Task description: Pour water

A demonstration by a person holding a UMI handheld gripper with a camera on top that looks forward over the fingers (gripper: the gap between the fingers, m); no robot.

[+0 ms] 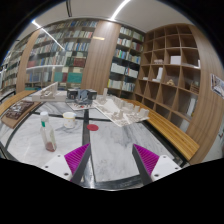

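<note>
Jaws of the gripper (110,158) stand open, empty, short of what looks like a slim clear bottle (46,134).

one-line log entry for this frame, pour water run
stage: approach | fingers: open, empty | bottle: upright on table, ahead-left | cup: beyond bottle | pour: not started

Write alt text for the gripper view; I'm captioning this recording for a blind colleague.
The gripper hangs open over a pale marble-look table, nothing between its pink-padded fingers. Ahead and to the left stand a slim bottle and a clear cup; clutter lies beyond, with library bookshelves and wooden cubbies behind.
</note>
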